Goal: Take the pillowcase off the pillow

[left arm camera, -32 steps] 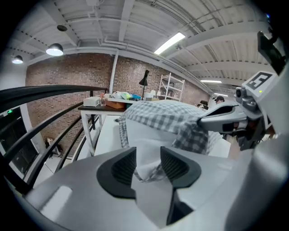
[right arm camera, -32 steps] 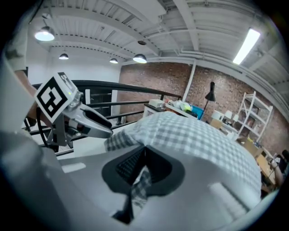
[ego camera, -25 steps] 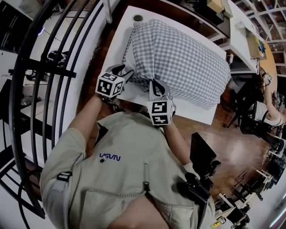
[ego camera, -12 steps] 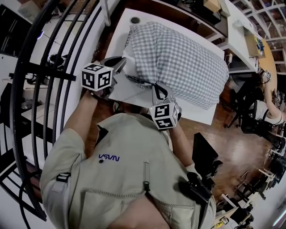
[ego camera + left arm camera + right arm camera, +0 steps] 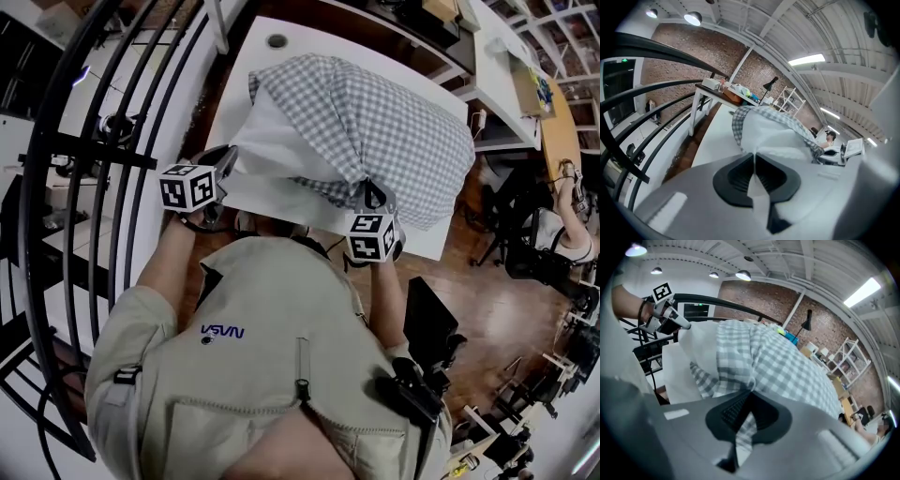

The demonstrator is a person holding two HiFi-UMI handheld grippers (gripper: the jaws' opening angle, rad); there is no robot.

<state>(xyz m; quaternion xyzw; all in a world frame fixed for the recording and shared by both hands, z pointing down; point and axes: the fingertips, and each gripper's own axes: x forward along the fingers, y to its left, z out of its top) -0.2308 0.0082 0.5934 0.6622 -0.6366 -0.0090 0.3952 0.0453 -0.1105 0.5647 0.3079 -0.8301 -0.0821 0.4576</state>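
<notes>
Two grippers spread apart: left gripper clenches pillow, right gripper clenches pillowcase.

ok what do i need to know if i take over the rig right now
Left gripper: shut on a corner of the white pillow.
Right gripper: shut on a bunched edge of the checked pillowcase.
Where: both lie on the white table, grippers at the near edge, pulled apart.
Done: the case's open end is peeled back and one end of the pillow is bare.
Left: most of the pillow is inside the case. Probably hold the pillow corner and draw the case off to the right.
</notes>
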